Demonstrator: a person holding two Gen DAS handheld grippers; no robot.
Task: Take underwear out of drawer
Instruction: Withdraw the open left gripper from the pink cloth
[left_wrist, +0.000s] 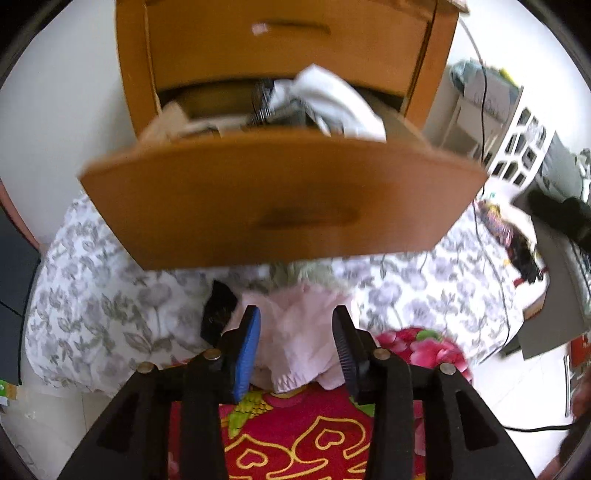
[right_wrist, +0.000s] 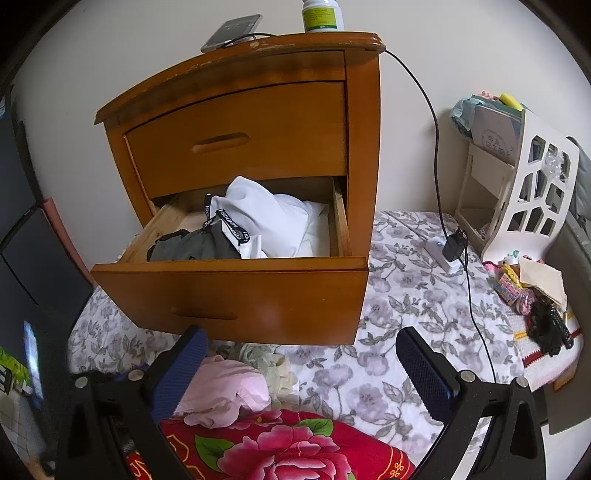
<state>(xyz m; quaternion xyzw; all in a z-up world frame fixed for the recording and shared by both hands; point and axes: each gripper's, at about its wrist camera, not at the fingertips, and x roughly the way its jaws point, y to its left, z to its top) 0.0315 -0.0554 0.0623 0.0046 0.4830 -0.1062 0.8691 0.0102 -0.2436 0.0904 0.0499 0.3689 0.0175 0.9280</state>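
Observation:
The lower drawer (right_wrist: 229, 299) of a wooden nightstand (right_wrist: 362, 147) is pulled out. Inside lie a white garment (right_wrist: 266, 214), a black lettered waistband (right_wrist: 229, 225) and grey underwear (right_wrist: 195, 245). In the left wrist view the drawer (left_wrist: 280, 206) looms close and blurred, with white cloth (left_wrist: 332, 99) spilling over its edge. A pink garment (right_wrist: 221, 391) lies on the bedding below the drawer. My left gripper (left_wrist: 297, 343) hovers open over this pink garment (left_wrist: 295, 347); nothing is pinched. My right gripper (right_wrist: 303, 369) is wide open and empty, its left finger beside the pink garment.
A floral sheet (right_wrist: 406, 302) and a red flowered blanket (right_wrist: 288, 446) cover the bed. A phone (right_wrist: 232, 31) and a bottle (right_wrist: 321, 14) sit on the nightstand; a black cable (right_wrist: 436, 147) runs to a charger (right_wrist: 452, 247). A white rack (right_wrist: 524, 192) stands right.

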